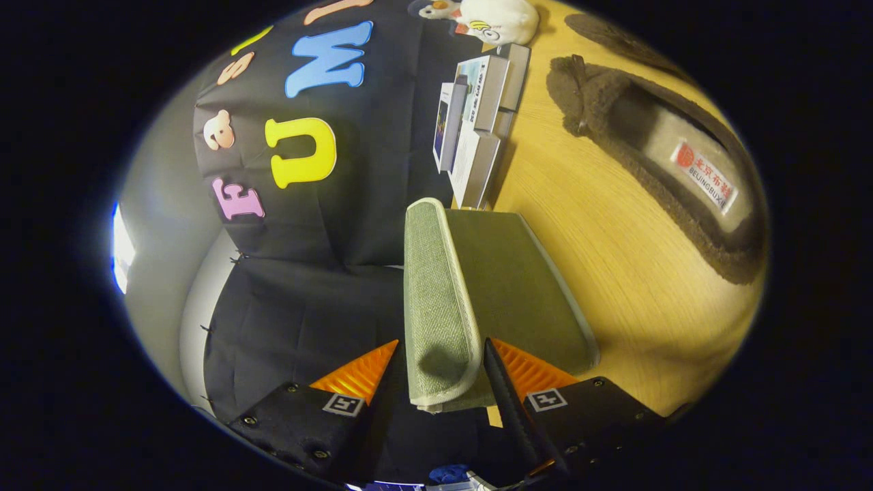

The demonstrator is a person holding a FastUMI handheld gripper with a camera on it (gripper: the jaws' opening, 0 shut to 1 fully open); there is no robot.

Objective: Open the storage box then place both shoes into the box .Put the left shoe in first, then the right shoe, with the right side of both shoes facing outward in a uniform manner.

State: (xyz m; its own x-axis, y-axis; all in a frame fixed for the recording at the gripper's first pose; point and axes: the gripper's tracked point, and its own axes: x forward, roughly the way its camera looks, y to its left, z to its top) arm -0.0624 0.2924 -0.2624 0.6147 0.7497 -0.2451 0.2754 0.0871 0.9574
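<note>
The view is rolled sideways, with the wooden table (614,273) standing to one side. A green fabric storage box (525,293) sits on it just ahead of the fingers. Its lighter green lid (433,286), edged in white trim, runs forward from between my fingers. My gripper (441,344) is shut on the lid's near edge, one finger on each face. A brown fuzzy shoe (655,157) with a labelled insole lies on the table beyond the box. Part of a second dark shoe (614,37) lies farther off.
A stack of small boxes and books (477,116) stands against the black cloth wall (307,273) beyond the storage box. A white plush toy (494,20) sits past them. A bright light (123,249) shows beside the cloth.
</note>
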